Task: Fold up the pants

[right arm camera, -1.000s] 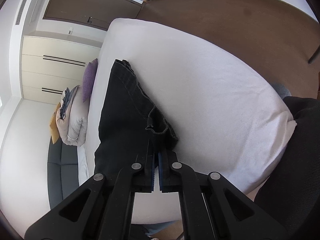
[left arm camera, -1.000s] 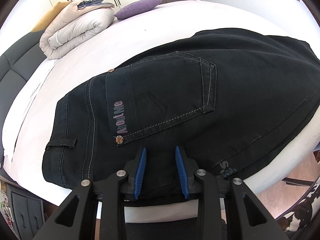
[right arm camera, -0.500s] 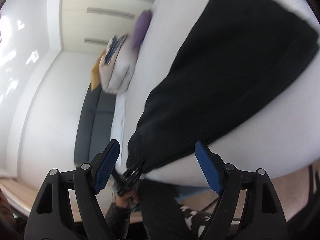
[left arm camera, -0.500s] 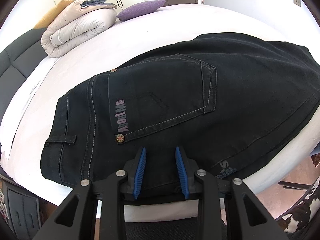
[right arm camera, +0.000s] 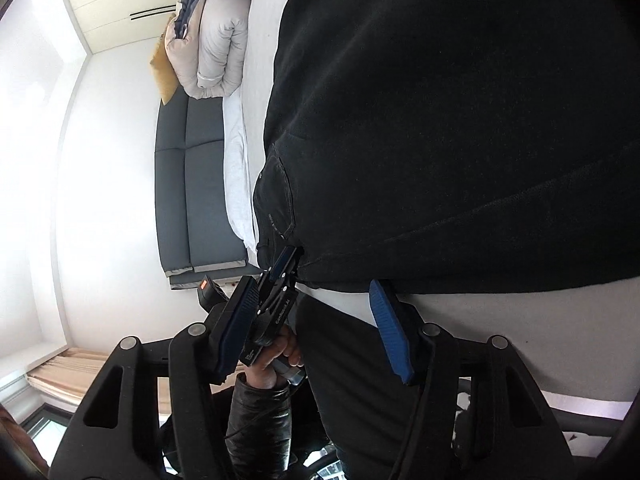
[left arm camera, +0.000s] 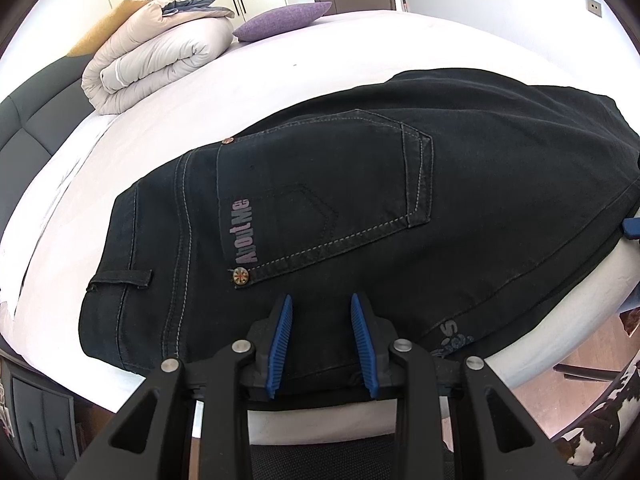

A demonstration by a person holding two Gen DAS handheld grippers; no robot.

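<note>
Black jeans (left arm camera: 360, 208) lie folded on the white bed, back pocket with an "About Me" label facing up; they also fill the right wrist view (right arm camera: 460, 120). My left gripper (left arm camera: 322, 320) is open, its blue pads over the near edge of the jeans by the waist. It also shows in the right wrist view (right arm camera: 286, 264) at the jeans' near corner. My right gripper (right arm camera: 312, 320) is open wide and empty at the jeans' near edge, and one blue pad of it (left arm camera: 631, 228) peeks in at the right of the left wrist view.
A rolled beige duvet (left arm camera: 160, 52) and a purple pillow (left arm camera: 284, 20) lie at the far end of the bed (left arm camera: 280, 80). A dark headboard (right arm camera: 192, 184) stands at the left. The bed's near edge drops to a wooden floor (left arm camera: 580, 364).
My right gripper opened and let go of the jeans' leg end, then swung round to the near edge of the folded jeans. My left gripper stayed open at the waist.
</note>
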